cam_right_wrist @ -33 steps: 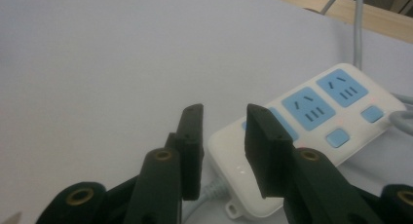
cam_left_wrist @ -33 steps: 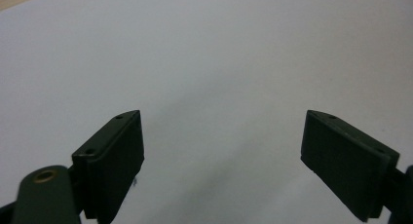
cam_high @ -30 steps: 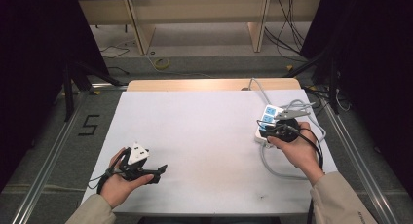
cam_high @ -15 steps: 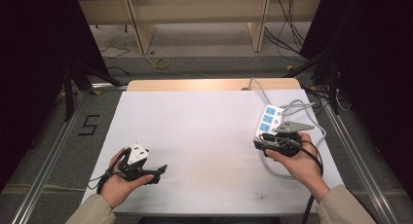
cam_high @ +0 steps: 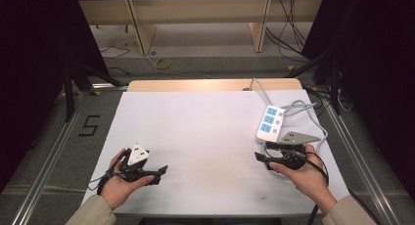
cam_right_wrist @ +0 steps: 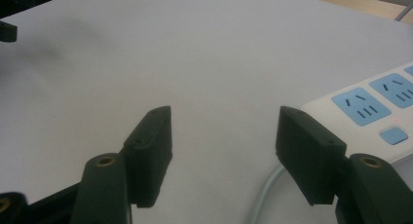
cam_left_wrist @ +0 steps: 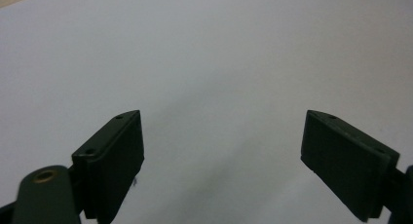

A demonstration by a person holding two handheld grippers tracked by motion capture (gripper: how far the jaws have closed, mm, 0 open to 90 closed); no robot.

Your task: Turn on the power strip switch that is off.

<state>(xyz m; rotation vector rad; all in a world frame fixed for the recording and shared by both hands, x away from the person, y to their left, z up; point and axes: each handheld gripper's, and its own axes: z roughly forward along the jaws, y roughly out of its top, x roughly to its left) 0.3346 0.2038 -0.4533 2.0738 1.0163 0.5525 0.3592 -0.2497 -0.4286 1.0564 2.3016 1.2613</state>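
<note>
- Power strip (cam_high: 269, 123): white, with three blue socket faces in a row; it lies flat on the right part of the tabletop (cam_high: 205, 137), close to the right edge.
- Long axis: in the high view it runs from the near end, beside the right hand, away toward the far edge, leaning slightly to the right. The socket faces point upward. In the right gripper view two blue faces and a small blue button (cam_right_wrist: 393, 135) are visible.
- Grey cable (cam_high: 298, 107): it loops on the tabletop to the right of the power strip and runs off past the far edge; a pale length of it passes under the right jaw in the right gripper view.
- Right tool (cam_high: 266, 151): held in the right hand (cam_high: 303, 173) near the front right of the tabletop, lying roughly level and pointing left across the sheet. Its jaws have just been opening and stand wide apart, with bare tabletop between them.
- Relation: the near end of the power strip lies just beyond the right tool and slightly to its right, close but not touching; no jaw presses on it.
- Left tool (cam_high: 157, 173): held in the left hand (cam_high: 120, 183) at the front left, low over the tabletop and pointing right. Its jaws are spread, released, over bare white surface, well apart from the power strip.
</note>
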